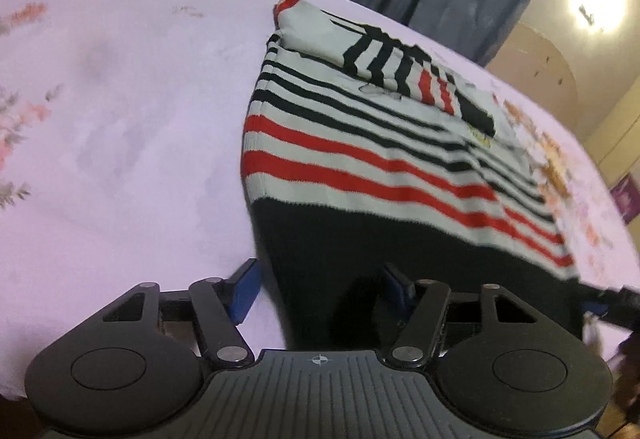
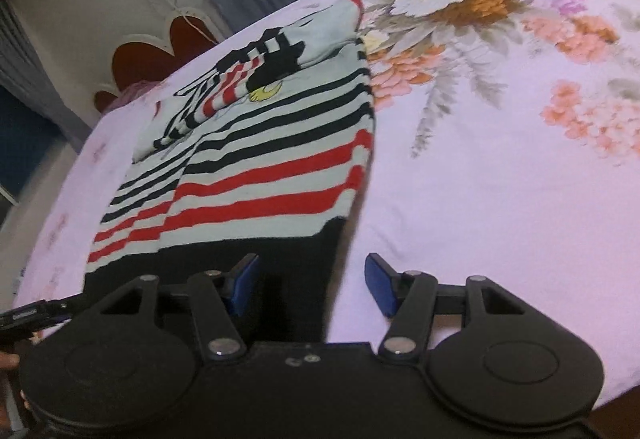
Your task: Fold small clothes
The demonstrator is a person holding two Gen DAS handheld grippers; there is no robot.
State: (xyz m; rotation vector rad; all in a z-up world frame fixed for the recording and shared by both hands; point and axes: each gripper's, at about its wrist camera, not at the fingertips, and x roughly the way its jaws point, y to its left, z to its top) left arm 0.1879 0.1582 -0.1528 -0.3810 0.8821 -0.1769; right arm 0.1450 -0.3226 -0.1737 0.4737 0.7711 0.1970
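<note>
Left wrist shows my left gripper (image 1: 320, 287) and right gripper (image 2: 312, 285) both open, straddling the near corners of the sweater (image 1: 380, 167) on the bed (image 1: 120, 119), so sloppy pinches could grab sheet too.

I saw both feeds lit warmly and rather dimly, with one ceiling lamp (image 1: 596, 1) blown out to a white glare at the left view's upper right. Motion blur smeared the striped sweater (image 1: 360, 159) and the floral bedsheet (image 2: 500, 159). Fisheye curved the bed's edges, and soft shadow pooled beneath the gripper bodies
</note>
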